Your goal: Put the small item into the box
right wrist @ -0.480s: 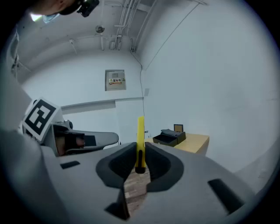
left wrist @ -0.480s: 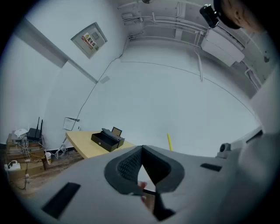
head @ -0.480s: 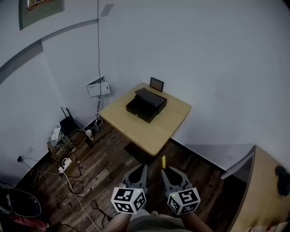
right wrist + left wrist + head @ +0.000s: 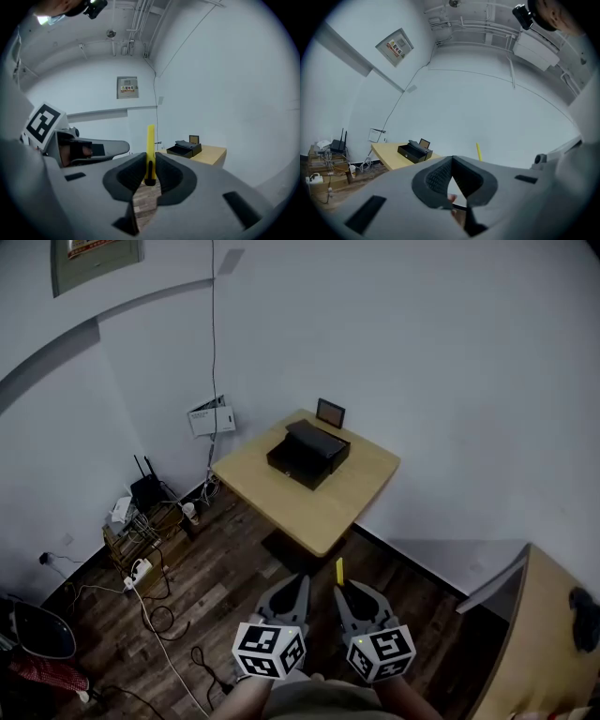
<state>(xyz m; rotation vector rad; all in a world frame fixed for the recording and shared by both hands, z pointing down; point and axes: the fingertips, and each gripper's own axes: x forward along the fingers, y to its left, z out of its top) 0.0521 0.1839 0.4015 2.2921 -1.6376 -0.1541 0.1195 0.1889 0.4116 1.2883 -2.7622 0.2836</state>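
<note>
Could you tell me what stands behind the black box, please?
A small dark frame stands upright behind the black box, at the table's far edge. Anything low between them is hidden by the box.

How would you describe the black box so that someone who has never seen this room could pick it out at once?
Find the light wooden table standing by the white wall. Towards its far edge lies the black box, low and wide. Its only neighbour there, a small picture frame, stands upright behind it, while the box lies flat and is black all over.
</note>
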